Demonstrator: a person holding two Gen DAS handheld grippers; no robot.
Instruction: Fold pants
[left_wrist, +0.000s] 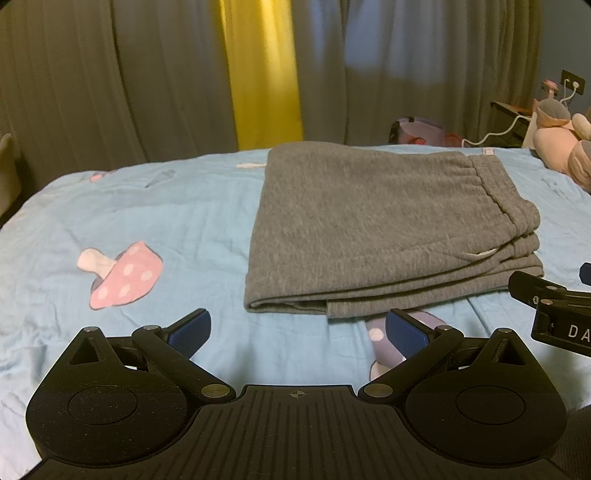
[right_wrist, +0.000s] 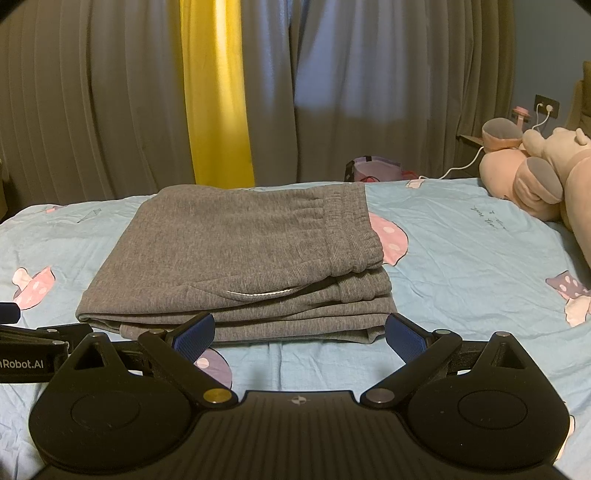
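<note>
Grey knit pants (left_wrist: 376, 225) lie folded into a thick rectangle on the light blue bedsheet (left_wrist: 147, 221), waistband on the right and several layers stacked at the near edge. My left gripper (left_wrist: 297, 332) hovers open just in front of the near left corner, blue pads wide apart and holding nothing. In the right wrist view the same folded pants (right_wrist: 240, 258) lie straight ahead. My right gripper (right_wrist: 300, 336) is open at their near edge, with nothing between its fingers. The right gripper's body (left_wrist: 554, 306) shows at the left view's right edge.
A pink plush toy (right_wrist: 535, 177) lies at the bed's right end. A purple bag (right_wrist: 373, 168) sits behind the bed by grey and yellow curtains (right_wrist: 218, 96). A white cable (right_wrist: 465, 162) runs to a wall socket. Mushroom prints dot the bedsheet (right_wrist: 480, 258).
</note>
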